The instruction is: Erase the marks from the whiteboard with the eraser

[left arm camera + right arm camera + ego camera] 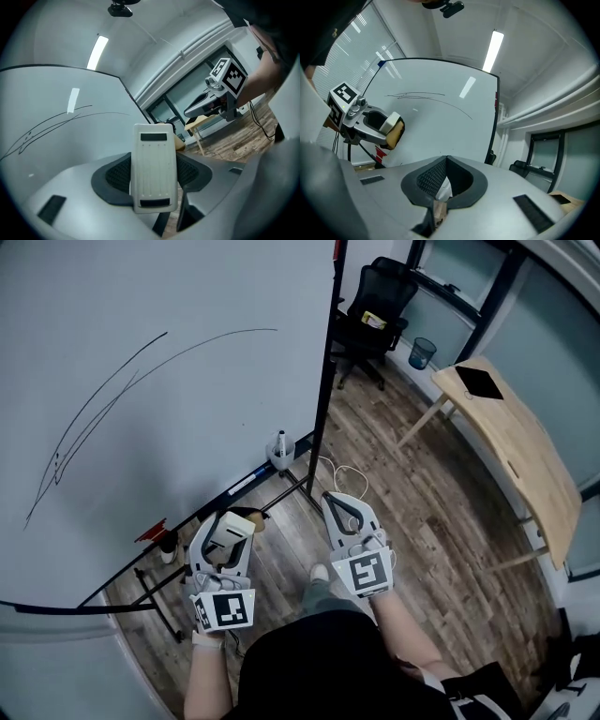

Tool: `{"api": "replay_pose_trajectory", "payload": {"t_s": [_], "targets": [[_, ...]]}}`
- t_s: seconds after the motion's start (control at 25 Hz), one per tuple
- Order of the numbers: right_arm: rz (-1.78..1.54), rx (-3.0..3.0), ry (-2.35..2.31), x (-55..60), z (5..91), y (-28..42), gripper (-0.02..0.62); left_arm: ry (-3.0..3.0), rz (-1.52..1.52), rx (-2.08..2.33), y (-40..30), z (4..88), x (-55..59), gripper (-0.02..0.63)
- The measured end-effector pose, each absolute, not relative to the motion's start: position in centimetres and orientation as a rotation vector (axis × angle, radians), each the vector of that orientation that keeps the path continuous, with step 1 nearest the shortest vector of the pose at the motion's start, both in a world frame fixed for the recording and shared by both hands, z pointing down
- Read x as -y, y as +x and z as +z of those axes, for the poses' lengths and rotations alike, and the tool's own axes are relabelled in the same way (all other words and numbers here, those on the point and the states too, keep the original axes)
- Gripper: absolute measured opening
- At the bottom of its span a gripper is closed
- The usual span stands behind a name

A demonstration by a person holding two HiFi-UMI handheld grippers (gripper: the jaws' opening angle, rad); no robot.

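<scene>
A large whiteboard [141, 409] fills the left of the head view, with thin black curved marks [103, 409] across it; the marks [51, 123] also show in the left gripper view. My left gripper [228, 532] is shut on a white eraser [153, 172] with a tan felt side [396, 132], held low, below the board's lower edge. My right gripper [339, 511] hangs beside it, shut, with nothing between its jaws.
A black stand frame and tray rail [253, 486] run under the board, with a marker cup [280, 452] on it. A black office chair [375, 315], a blue bin [422, 352] and a wooden table [516, 446] stand to the right on the wood floor.
</scene>
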State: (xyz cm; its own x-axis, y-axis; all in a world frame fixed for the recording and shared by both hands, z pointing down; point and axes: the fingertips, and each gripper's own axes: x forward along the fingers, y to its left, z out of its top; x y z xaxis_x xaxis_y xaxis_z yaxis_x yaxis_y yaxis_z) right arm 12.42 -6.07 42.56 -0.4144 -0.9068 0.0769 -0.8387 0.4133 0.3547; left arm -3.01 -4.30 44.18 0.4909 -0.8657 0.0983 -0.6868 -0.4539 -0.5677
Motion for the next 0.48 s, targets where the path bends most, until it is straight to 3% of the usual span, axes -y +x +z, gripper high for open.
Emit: {"api": "replay_pose_trajectory", "payload": {"t_s": [0.48], "targets": [[-0.457, 2.507, 1.401, 20.1, 39.8, 19.9, 0.028, -2.046, -0.574, -1.282, 8.7, 36.4, 20.0, 0.267]]}}
